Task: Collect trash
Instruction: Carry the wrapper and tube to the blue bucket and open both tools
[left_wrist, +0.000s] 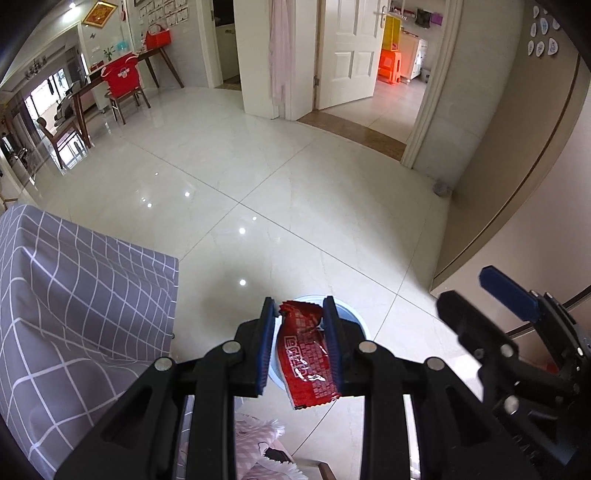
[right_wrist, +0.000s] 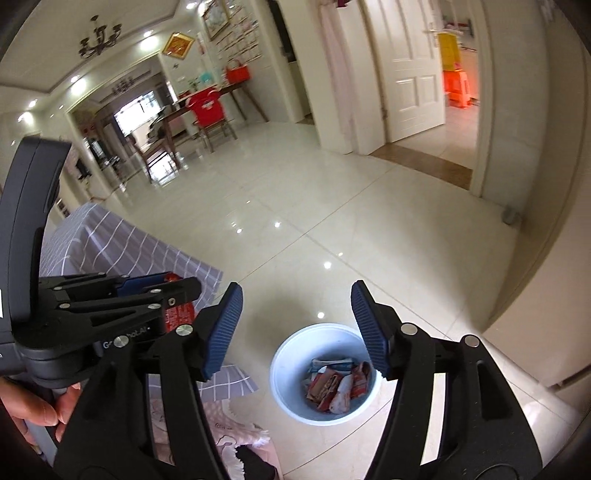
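Two grippers in frame. Left gripper: fingers clamped on one red snack wrapper, which hangs directly above the bin. Right gripper: fingers spread wide, nothing between them.

One white round bin on the floor just below, holding several crumpled wrappers; exact count cannot be told.

One grey checked cloth over furniture at left, one pink patterned fabric at the lower edge.

Surface: glossy cream tiled floor. Farther off: one white door, one orange stool, wooden table with red-covered chair
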